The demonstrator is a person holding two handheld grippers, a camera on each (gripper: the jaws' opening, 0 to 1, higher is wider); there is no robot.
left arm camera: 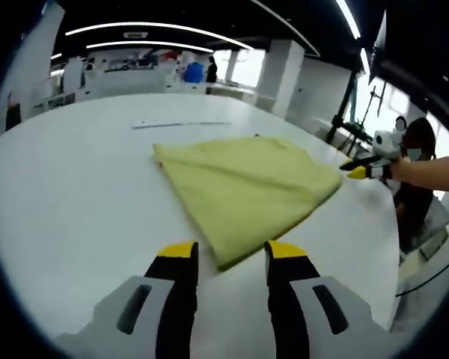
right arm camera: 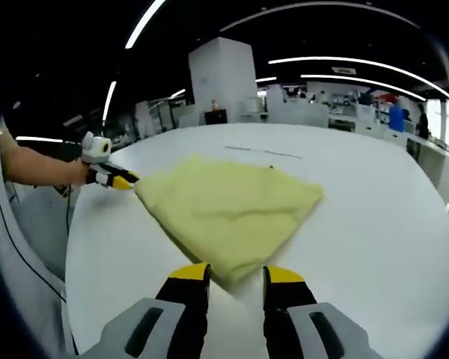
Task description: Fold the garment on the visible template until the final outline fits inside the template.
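Observation:
A yellow garment (left arm camera: 243, 183), folded into a rough triangle, lies flat on the white table (left arm camera: 75, 194). In the left gripper view my left gripper (left arm camera: 232, 258) stands open, its yellow-tipped jaws on either side of the garment's near corner. My right gripper (left arm camera: 357, 170) comes in from the right on a person's arm, its tip at the garment's right corner. In the right gripper view the garment (right arm camera: 228, 202) points its near corner between the open jaws of my right gripper (right arm camera: 236, 277). There my left gripper (right arm camera: 116, 179) sits at the garment's left corner.
A thin pale strip (left arm camera: 179, 123) lies on the table beyond the garment, also visible as a strip (right arm camera: 262, 152) in the right gripper view. A person in dark clothes (left arm camera: 415, 149) stands by the table's right edge. Stands and desks fill the background.

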